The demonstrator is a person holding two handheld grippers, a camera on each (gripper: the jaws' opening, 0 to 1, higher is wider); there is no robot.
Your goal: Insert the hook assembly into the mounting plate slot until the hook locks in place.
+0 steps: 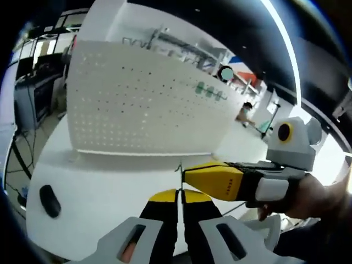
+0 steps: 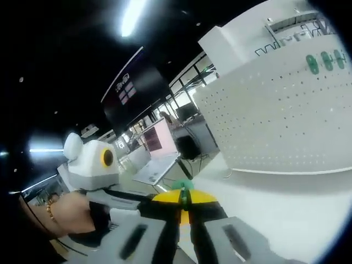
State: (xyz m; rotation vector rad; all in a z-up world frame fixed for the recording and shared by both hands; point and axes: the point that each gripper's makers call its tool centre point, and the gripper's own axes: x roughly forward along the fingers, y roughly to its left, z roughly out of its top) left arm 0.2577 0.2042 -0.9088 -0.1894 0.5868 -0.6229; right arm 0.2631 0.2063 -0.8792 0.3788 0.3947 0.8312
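The white perforated mounting plate [image 1: 137,104] stands upright on the white table [image 1: 110,187]; in the right gripper view the plate [image 2: 286,110] is at the right. My left gripper [image 1: 179,193] is shut, and a thin wire of the hook assembly [image 1: 180,168] rises from its yellow tips. My right gripper [image 1: 188,175] comes in from the right and meets it at the wire, well short of the plate. In the right gripper view my right gripper [image 2: 184,199] is shut on a small green part of the hook assembly [image 2: 184,186]. The left gripper [image 2: 148,202] touches in from the left.
Green pieces [image 1: 210,91] sit on the plate's upper right; they also show in the right gripper view [image 2: 323,59]. A black oval object [image 1: 48,199] lies on the table at the left. A hand [image 1: 316,192] holds the right gripper. Desks and screens [image 2: 157,143] stand behind.
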